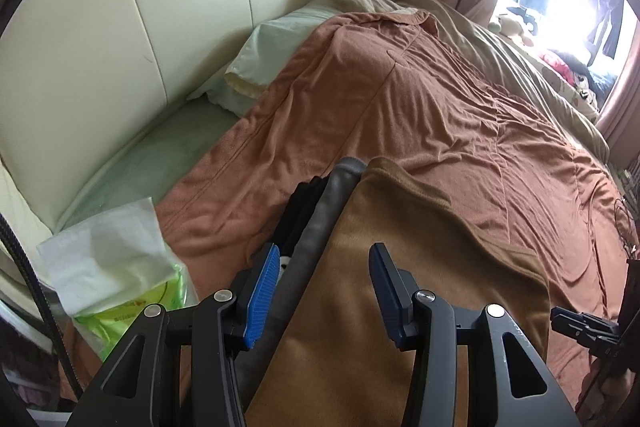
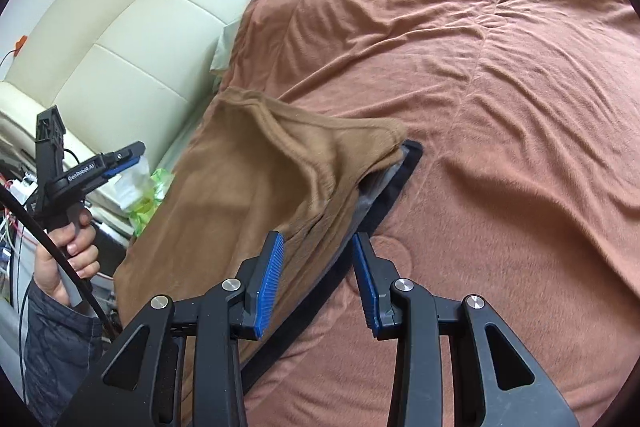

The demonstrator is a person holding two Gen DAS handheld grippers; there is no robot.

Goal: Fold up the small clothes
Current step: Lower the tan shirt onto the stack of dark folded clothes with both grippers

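A tan-brown garment (image 1: 400, 291) lies on top of a stack of folded clothes on the bed; it also shows in the right wrist view (image 2: 256, 183). Grey (image 1: 320, 223) and black (image 1: 300, 211) folded pieces lie under it, with their edges showing in the right wrist view (image 2: 384, 195). My left gripper (image 1: 324, 283) is open just above the stack's left edge. My right gripper (image 2: 318, 267) is open over the stack's right edge, with nothing between the pads. The left gripper also shows in the right wrist view (image 2: 120, 159), held in a hand at the far left.
A rust-brown blanket (image 2: 500, 107) covers the bed. A cream padded headboard (image 1: 140, 27) runs along the left, with pale pillows (image 1: 280, 59) at it. A green tissue pack (image 1: 120, 287) sits at the bed's left edge. A bright window (image 1: 568, 7) is far right.
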